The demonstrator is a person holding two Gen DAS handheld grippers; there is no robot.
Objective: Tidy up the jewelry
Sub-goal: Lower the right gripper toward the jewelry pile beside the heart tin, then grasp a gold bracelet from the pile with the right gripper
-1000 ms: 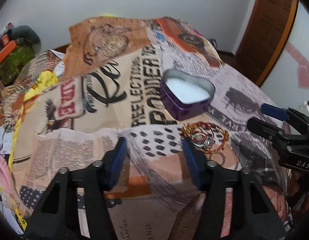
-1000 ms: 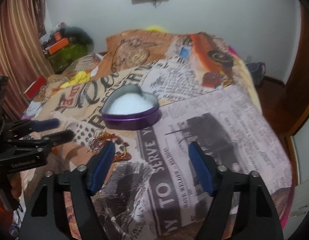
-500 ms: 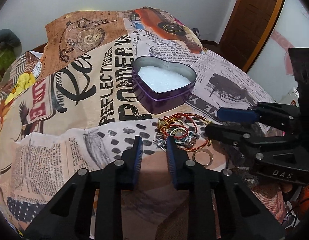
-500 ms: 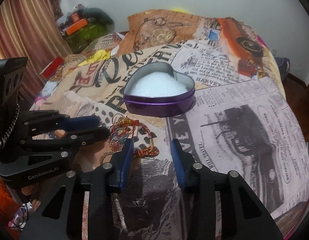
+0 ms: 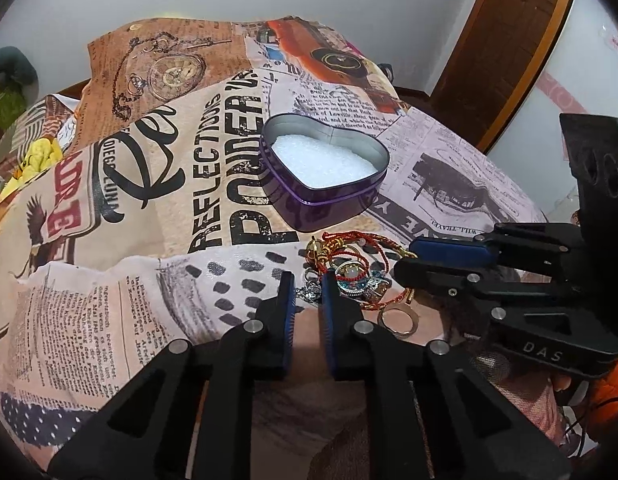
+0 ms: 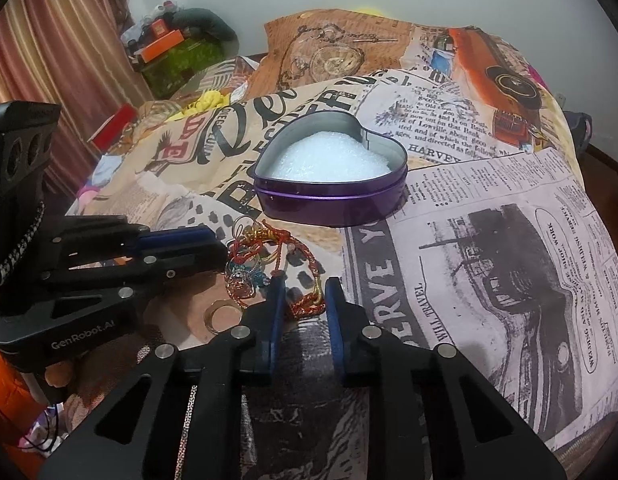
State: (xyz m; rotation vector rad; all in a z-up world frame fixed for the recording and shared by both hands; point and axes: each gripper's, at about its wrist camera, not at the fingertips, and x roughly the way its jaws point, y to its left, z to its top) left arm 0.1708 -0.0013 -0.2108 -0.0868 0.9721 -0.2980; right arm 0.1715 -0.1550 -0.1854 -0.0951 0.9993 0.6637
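left gripper (image 5: 308,292): jaws narrowly apart at pile edge, holding nothing | jewelry pile (image 5: 355,274): tangled on bedspread (image 5: 157,216), just before heart tin (image 5: 323,178) | right gripper (image 6: 305,300): narrowly apart around red cord (image 6: 307,304) | risk: tangle lifts together, loose ring (image 5: 397,320) drops.

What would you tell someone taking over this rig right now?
Left gripper: fingers narrowly apart around a silver charm at the pile's edge, grasp not confirmed.
Right gripper: fingers narrowly apart around a red-gold cord bracelet, grasp not confirmed.
Jewelry pile lies on the bedspread, beside the open heart tin; a gold ring sits apart.
Done: nothing in the tin, only white padding.
Left: move every piece in.
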